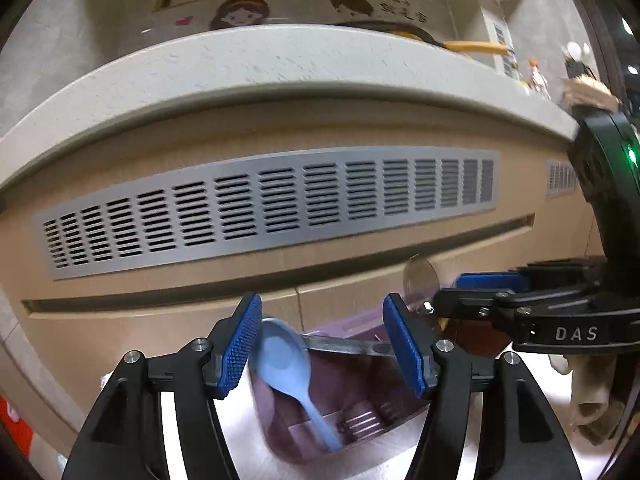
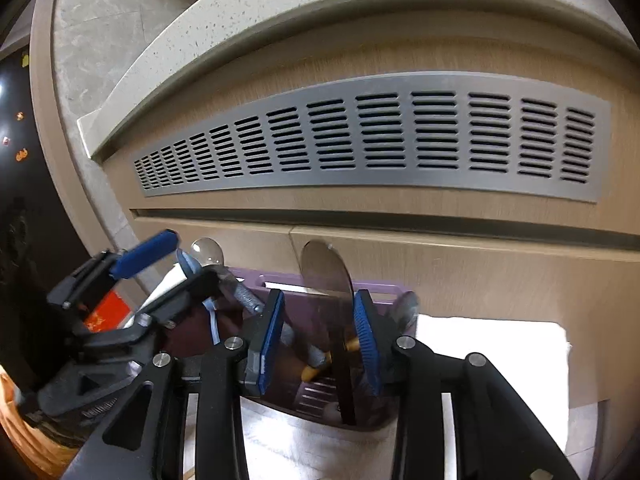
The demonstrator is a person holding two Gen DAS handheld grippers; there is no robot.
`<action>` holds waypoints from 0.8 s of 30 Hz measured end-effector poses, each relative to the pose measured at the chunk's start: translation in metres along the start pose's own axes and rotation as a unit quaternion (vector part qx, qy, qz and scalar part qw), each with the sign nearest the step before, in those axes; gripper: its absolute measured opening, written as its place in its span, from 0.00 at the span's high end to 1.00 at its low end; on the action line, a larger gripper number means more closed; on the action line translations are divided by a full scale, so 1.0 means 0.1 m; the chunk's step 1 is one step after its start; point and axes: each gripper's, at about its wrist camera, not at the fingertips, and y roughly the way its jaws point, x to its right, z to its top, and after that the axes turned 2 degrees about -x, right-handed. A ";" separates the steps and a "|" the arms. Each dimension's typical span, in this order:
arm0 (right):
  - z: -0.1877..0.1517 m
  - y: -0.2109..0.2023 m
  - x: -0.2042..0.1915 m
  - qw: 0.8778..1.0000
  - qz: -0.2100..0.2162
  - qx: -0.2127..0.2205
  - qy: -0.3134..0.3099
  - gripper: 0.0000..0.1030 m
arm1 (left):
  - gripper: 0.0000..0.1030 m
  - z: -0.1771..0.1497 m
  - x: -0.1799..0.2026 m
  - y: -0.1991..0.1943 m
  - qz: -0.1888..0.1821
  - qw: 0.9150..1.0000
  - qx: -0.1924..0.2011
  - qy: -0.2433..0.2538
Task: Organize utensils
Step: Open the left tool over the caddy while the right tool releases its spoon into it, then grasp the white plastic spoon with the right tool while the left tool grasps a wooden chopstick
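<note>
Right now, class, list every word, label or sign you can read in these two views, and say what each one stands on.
"DAS": white letters on the black body of the right tongs.
Dark handwritten characters beside the cartoon picture on the wall: too blurred to read.
Pale marks on the red item: unreadable.
Embossed text on the left tongs body, right wrist view: too dark to read.

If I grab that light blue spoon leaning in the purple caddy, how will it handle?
The light blue spoon looks like plastic: probably light and stiff. Its smooth surface may slip. Leaning loose in the purple caddy, it would likely pivot when nudged.
</note>
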 end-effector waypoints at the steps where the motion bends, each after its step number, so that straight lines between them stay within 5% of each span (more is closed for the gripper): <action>1: 0.00 -0.05 -0.01 1.000 -0.005 0.005 -0.002 0.61 | 0.37 0.03 -0.04 -0.06 0.003 1.000 0.001 -0.011; 5: -0.04 -0.34 -0.04 0.999 -0.039 0.032 -0.015 0.45 | 0.29 0.11 -0.28 -0.29 0.015 0.997 -0.001 -0.071; 10: -0.18 -0.66 -0.12 0.997 -0.063 0.031 -0.029 0.43 | 0.26 0.01 -0.59 -0.61 0.023 0.990 -0.023 -0.136; 14: -0.39 -0.78 -0.27 0.996 -0.076 0.015 -0.055 0.40 | 0.26 -0.22 -0.65 -0.93 0.045 0.989 -0.034 -0.137; 24: -1.20 -0.55 -1.11 0.984 0.019 -0.115 -0.135 0.40 | 0.19 -1.03 -0.90 -1.77 0.082 0.977 -0.116 -0.158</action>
